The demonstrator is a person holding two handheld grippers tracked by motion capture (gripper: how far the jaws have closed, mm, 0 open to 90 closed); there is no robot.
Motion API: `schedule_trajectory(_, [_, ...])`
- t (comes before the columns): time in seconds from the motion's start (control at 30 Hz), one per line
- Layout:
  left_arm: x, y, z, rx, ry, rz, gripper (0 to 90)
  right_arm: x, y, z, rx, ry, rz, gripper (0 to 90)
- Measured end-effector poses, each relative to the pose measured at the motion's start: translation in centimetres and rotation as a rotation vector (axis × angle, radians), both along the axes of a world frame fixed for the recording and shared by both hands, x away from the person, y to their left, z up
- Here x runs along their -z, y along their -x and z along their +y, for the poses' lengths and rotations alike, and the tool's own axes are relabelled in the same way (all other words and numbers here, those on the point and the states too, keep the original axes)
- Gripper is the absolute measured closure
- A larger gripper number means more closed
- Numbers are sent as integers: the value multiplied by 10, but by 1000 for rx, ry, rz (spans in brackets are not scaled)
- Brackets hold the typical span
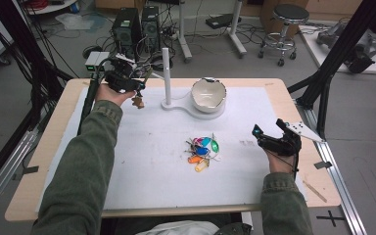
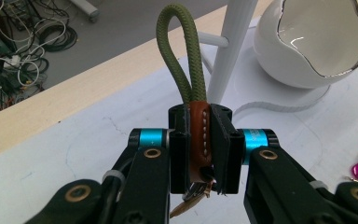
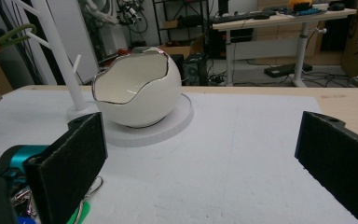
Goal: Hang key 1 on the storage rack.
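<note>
My left gripper [image 2: 200, 140] is shut on a keychain [image 2: 177, 56]. Its jaws clamp the brown leather band, the olive rope loop stands up past them and keys hang below. In the high view this gripper [image 1: 138, 89] hovers at the table's far left, just left of the white peg stand [image 1: 166, 73]. The loop [image 3: 14, 35] reaches toward a peg in the right gripper view. A white eggshell bowl [image 1: 208, 95] sits on the stand's round base [image 1: 176, 105]. A pile of keys with coloured tags [image 1: 203, 149] lies mid-table. My right gripper [image 1: 262, 134] rests open at the right, with nothing between its jaws [image 3: 200, 158].
A white mat [image 1: 152, 171] covers the wooden tabletop [image 1: 34, 176]. Black frame posts [image 1: 323, 83] stand at both sides of the table. Computer towers [image 1: 127, 29], cables and a stool [image 1: 286, 24] are on the floor behind the far edge.
</note>
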State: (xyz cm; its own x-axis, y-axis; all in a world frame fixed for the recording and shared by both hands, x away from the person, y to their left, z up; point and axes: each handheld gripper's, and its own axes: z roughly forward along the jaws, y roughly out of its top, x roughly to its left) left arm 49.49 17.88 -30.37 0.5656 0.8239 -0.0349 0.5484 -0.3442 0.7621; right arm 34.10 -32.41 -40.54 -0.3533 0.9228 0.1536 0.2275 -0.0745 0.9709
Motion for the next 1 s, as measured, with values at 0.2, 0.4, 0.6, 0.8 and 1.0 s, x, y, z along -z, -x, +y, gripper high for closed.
schedule_trajectory(0.2, [2, 0, -4, 12, 6, 2, 782, 0, 0, 0, 0, 1, 0, 12])
schedule_trajectory(0.4, [3, 0, -8, 25, 3, -1, 781, 0, 0, 0, -1, -2, 0, 12])
schedule_trajectory(0.6, [6, -1, -12, 32, -4, 9, 781, 0, 0, 0, -2, -1, -1, 12])
schedule_trajectory(0.8, [10, -2, -17, 45, -20, 15, 781, 0, 0, 0, -2, -4, 3, 12])
schedule_trajectory(1.0, [15, -4, -22, 52, -24, 18, 780, 0, 0, -1, -3, -3, 5, 12])
